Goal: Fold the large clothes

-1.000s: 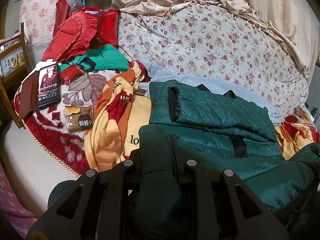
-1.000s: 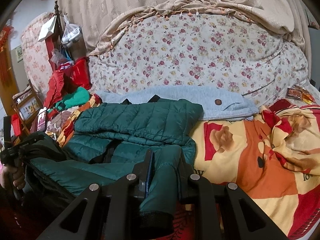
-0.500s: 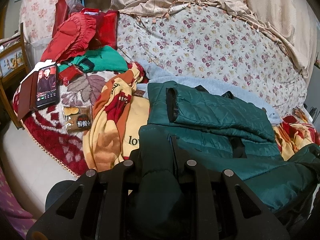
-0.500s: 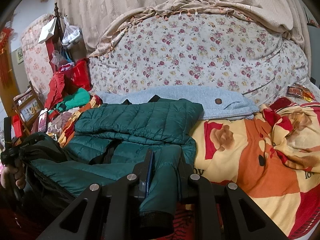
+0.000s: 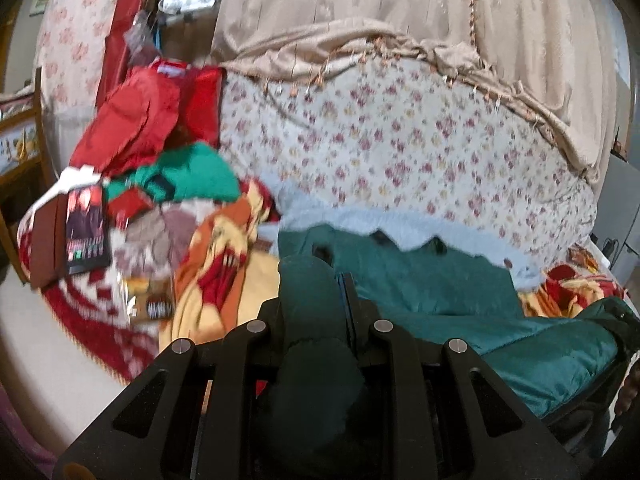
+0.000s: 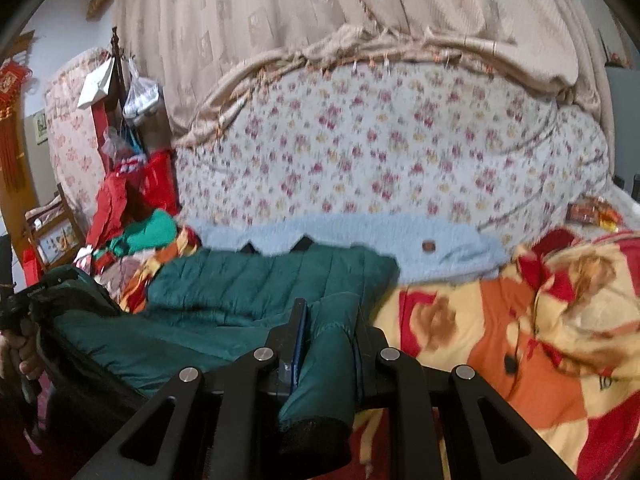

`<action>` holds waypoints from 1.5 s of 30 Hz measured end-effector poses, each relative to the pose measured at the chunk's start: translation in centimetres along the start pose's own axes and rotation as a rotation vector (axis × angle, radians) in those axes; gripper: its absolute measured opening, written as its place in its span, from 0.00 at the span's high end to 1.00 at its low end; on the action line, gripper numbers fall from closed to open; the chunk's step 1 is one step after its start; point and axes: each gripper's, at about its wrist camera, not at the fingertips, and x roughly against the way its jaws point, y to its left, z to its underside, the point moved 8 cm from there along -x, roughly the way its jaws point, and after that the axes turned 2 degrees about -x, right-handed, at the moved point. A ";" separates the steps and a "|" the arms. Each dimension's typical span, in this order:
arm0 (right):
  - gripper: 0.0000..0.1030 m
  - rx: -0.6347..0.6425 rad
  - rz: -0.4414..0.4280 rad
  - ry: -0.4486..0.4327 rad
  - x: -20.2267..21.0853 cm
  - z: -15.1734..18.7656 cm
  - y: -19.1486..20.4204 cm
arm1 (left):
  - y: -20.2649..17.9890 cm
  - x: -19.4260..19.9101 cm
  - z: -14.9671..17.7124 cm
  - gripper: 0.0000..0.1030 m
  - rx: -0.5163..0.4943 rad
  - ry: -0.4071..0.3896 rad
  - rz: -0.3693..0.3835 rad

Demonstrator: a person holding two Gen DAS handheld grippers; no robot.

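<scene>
A dark green quilted jacket [image 5: 420, 280] lies partly folded on the bed, its near edge lifted. My left gripper [image 5: 316, 284] is shut on a bunched fold of that edge, and the fabric hides its left finger. In the right wrist view the same jacket [image 6: 260, 284] stretches leftward, and my right gripper [image 6: 330, 312] is shut on a cuffed sleeve-like fold that hangs between its fingers. The left gripper [image 6: 24, 296] shows at the far left of that view, gripped by a hand, with jacket fabric draped over it.
A pale blue fleece garment [image 6: 400, 240] lies behind the jacket against a floral quilt [image 6: 380, 152]. An orange and yellow blanket [image 6: 500, 340] covers the bed to the right. At the left are a phone [image 5: 86, 228], a snack packet [image 5: 152, 300], red clothes [image 5: 136, 120] and a green sweater [image 5: 188, 176].
Both grippers have risen with the jacket's near edge still held. The views now tilt higher, showing more curtain, and are blurred by the movement.
</scene>
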 end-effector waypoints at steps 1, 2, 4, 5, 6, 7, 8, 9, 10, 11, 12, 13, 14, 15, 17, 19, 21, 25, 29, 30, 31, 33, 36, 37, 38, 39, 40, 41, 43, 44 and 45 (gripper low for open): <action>0.85 -0.002 0.003 -0.013 -0.2 -0.5 -0.1 | 0.0 -0.4 -0.8 0.82 -0.003 -0.011 -0.004; 0.85 -0.012 0.007 -0.027 -0.7 -1.1 -0.3 | 0.0 -0.9 -1.5 0.82 -0.006 -0.020 -0.010; 0.85 -0.035 0.006 -0.042 -1.6 -2.0 -0.7 | 0.3 -1.8 -2.6 0.82 -0.009 -0.028 -0.024; 0.85 -0.050 0.005 -0.051 -2.3 -2.8 -0.8 | 0.3 -2.4 -3.2 0.82 -0.007 -0.031 -0.027; 0.85 -0.057 0.006 -0.058 -2.9 -3.4 -1.0 | 0.5 -3.0 -3.8 0.82 -0.004 -0.036 -0.034; 0.85 -0.061 0.008 -0.065 -3.3 -4.0 -1.1 | 0.7 -3.7 -4.5 0.82 0.003 -0.040 -0.040; 0.85 -0.058 0.011 -0.080 -4.1 -5.1 -1.1 | 0.8 -4.5 -5.2 0.82 0.010 -0.040 -0.041; 0.85 -0.055 0.013 -0.090 -4.8 -6.0 -1.2 | 0.9 -5.1 -5.7 0.82 0.013 -0.040 -0.043; 0.85 -0.054 0.014 -0.096 -5.4 -6.7 -1.3 | 1.0 -6.0 -6.3 0.82 0.018 -0.041 -0.047; 0.85 -0.050 0.016 -0.105 -6.6 -8.0 -1.3 | 1.1 -7.0 -6.9 0.82 0.025 -0.040 -0.053; 0.85 -0.048 0.016 -0.108 -7.6 -8.9 -1.4 | 1.2 -8.4 -7.5 0.82 0.027 -0.035 -0.061; 0.85 -0.051 0.019 -0.108 -8.9 -9.8 -1.6 | 1.2 -9.9 -8.0 0.82 0.025 -0.033 -0.071; 0.85 -0.056 0.022 -0.108 -10.2 -10.6 -1.9 | 1.3 -11.4 -8.2 0.82 0.026 -0.026 -0.083; 0.85 -0.057 0.026 -0.107 -11.6 -11.3 -2.1 | 1.4 -12.7 -8.2 0.82 0.029 -0.017 -0.097; 0.85 -0.057 0.035 -0.094 -14.7 -12.2 -2.6 | 1.6 -15.3 -8.1 0.82 0.024 0.001 -0.127; 0.85 -0.060 0.047 -0.073 -17.4 -12.4 -3.1 | 1.9 -18.3 -7.4 0.82 0.026 0.023 -0.157; 0.85 -0.069 0.056 -0.034 -20.8 -11.7 -3.9 | 2.4 -20.8 -6.4 0.81 0.038 0.057 -0.178; 0.85 -0.096 0.097 0.054 -26.2 -8.4 -5.7 | 2.4 -25.3 -4.2 0.79 0.015 0.114 -0.222; 0.84 -0.118 0.132 0.163 -30.2 -5.2 -7.4 | 2.0 -29.1 -1.8 0.75 -0.033 0.207 -0.251; 0.83 -0.128 0.126 0.187 -31.1 -4.6 -7.7 | 2.2 -29.9 -1.1 0.73 -0.024 0.241 -0.250; 0.82 -0.138 0.118 0.205 -31.8 -4.1 -7.9 | 2.4 -30.7 -0.3 0.72 -0.010 0.282 -0.241; 0.80 -0.158 0.107 0.240 -32.6 -3.0 -8.2 | 2.8 -31.2 0.3 0.69 0.024 0.308 -0.217; 0.73 -0.189 0.093 0.274 -33.0 -2.4 -8.6 | 3.8 -31.0 0.3 0.53 0.090 0.308 -0.212; 0.65 -0.199 0.103 0.279 -32.9 -2.4 -8.7 | 4.2 -30.8 0.3 0.40 0.120 0.312 -0.226; 0.55 -0.212 0.126 0.293 -32.6 -2.4 -9.1 | 4.7 -30.5 0.3 0.35 0.157 0.318 -0.227; 0.52 -0.238 0.134 0.308 -32.2 -2.3 -9.3 | 5.1 -30.1 0.0 0.35 0.204 0.319 -0.201; 0.52 -0.282 0.114 0.316 -31.7 -2.5 -9.5 | 5.3 -29.7 -0.4 0.35 0.244 0.322 -0.176; 0.52 -0.315 0.093 0.318 -31.1 -2.8 -9.5 | 5.5 -29.3 -0.9 0.35 0.265 0.318 -0.161; 0.52 -0.370 0.060 0.302 -29.3 -4.0 -9.5 | 5.8 -27.5 -2.7 0.34 0.289 0.258 -0.152; 0.52 -0.375 0.040 0.258 -27.6 -5.1 -9.2 | 5.9 -27.0 -3.4 0.31 0.290 0.233 -0.158; 0.52 -0.365 0.031 0.227 -26.2 -5.8 -8.9 | 6.0 -25.9 -4.2 0.30 0.287 0.194 -0.165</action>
